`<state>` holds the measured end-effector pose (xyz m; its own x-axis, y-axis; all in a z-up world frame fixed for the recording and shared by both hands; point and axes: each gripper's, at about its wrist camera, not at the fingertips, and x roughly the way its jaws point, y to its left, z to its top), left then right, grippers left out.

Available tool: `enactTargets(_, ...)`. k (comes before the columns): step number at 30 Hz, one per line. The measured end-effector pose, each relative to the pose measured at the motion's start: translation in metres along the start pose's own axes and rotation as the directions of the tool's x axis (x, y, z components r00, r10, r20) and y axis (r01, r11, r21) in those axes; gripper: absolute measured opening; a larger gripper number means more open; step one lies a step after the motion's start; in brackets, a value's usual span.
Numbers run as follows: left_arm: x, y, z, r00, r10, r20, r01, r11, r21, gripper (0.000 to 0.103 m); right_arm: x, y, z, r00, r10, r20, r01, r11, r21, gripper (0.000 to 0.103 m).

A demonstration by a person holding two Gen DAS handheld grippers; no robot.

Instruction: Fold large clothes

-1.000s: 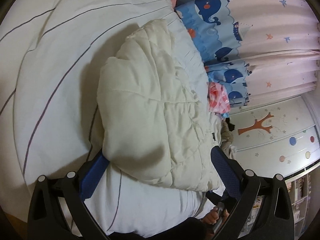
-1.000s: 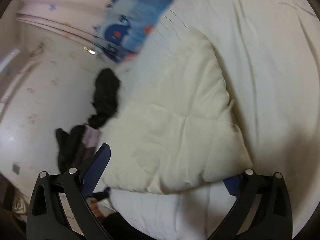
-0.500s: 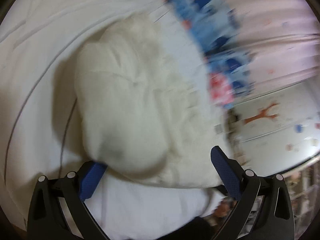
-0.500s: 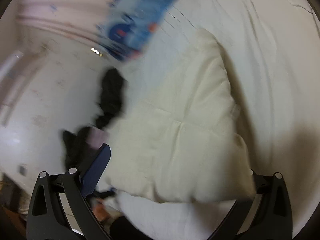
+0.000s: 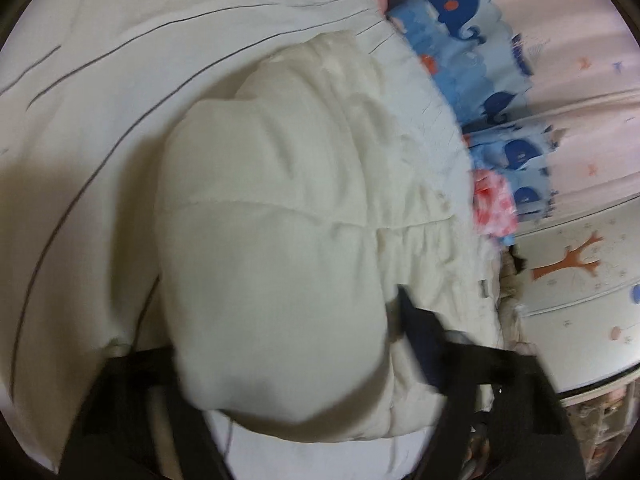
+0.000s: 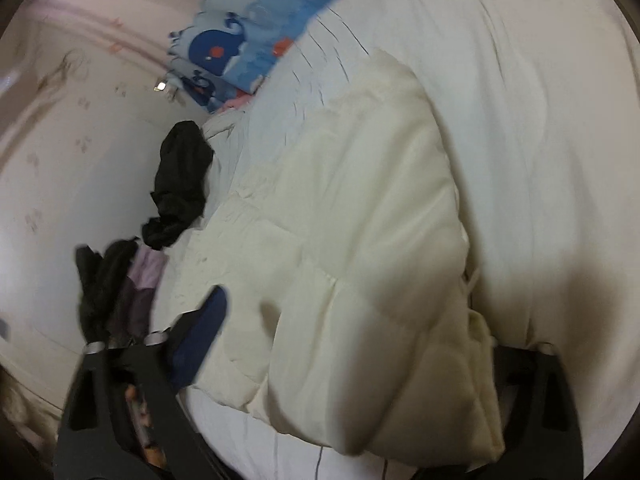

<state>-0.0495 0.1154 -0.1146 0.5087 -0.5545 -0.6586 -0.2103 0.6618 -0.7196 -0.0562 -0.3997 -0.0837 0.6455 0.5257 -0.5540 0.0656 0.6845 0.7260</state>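
A cream quilted puffy jacket lies bunched on a white bedsheet with thin dark stripes. My left gripper straddles its near end. Its jaws are closing, and the right finger digs into the padding while the left one is hidden under the bulge. In the right wrist view the same jacket fills the middle. My right gripper is also closing around the jacket's near edge. Its blue left finger presses against the fabric, and the right finger sits behind a fold.
A blue whale-print curtain hangs along the bed's far side, also seen as the curtain. A pink cloth lies at the bed's edge. A black garment and dark and lilac clothes sit at the bed's left side.
Both grippers' jaws have narrowed from wide open onto the jacket's near end. Both views have edged closer, and the jacket now fills more of each.
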Motion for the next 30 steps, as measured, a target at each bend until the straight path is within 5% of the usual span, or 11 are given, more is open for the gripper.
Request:
enactTargets(1, 0.0, 0.001, 0.001, 1.0, -0.003, -0.004, 0.003, 1.0, -0.003, 0.051, -0.002, 0.004, 0.001, 0.999, -0.034, 0.016, 0.035, 0.999, -0.021, 0.048)
enactTargets(7, -0.025, -0.026, -0.005, 1.0, -0.009, 0.011, 0.009, 0.998, 0.061, 0.038, -0.02, 0.018, 0.003, 0.999, -0.007, 0.046, 0.008, 1.0, -0.03, 0.031)
enactTargets(16, -0.125, -0.03, -0.067, 0.997, -0.079, -0.009, 0.079, 0.983, 0.167, 0.038, -0.115, 0.061, -0.045, 0.993, 0.105, 0.05, -0.097, 0.987, -0.128, 0.03)
enactTargets(20, -0.115, 0.018, -0.115, 0.993, -0.004, -0.118, 0.022, 0.988, 0.151, 0.049, -0.125, 0.016, -0.096, 0.996, -0.003, -0.089, -0.004, 0.997, -0.077, 0.037)
enactTargets(22, -0.119, 0.042, -0.122, 0.991, -0.052, -0.123, 0.062, 0.995, 0.077, 0.063, -0.13, -0.019, -0.111, 0.991, 0.026, -0.133, -0.021, 0.999, 0.037, 0.047)
enactTargets(24, -0.146, 0.047, -0.126, 0.997, -0.032, -0.068, 0.038, 0.996, 0.082, 0.067, -0.157, -0.035, -0.116, 0.996, 0.059, -0.064, -0.052, 0.993, 0.108, 0.05)
enactTargets(26, -0.176, 0.046, -0.127, 0.999, 0.045, 0.02, -0.047, 0.992, 0.115, 0.067, -0.203, -0.048, -0.114, 0.998, 0.001, 0.07, -0.011, 0.989, 0.146, 0.051)
enactTargets(28, -0.204, 0.036, -0.124, 0.977, 0.155, 0.144, -0.178, 0.971, 0.159, 0.068, -0.23, -0.048, -0.107, 0.988, -0.068, 0.138, 0.045, 0.986, 0.159, 0.053)
enactTargets(30, -0.224, 0.013, -0.113, 0.956, 0.17, 0.239, -0.22, 0.955, 0.2, 0.07, -0.246, -0.02, -0.093, 0.973, -0.122, 0.197, 0.11, 0.991, 0.073, 0.057)
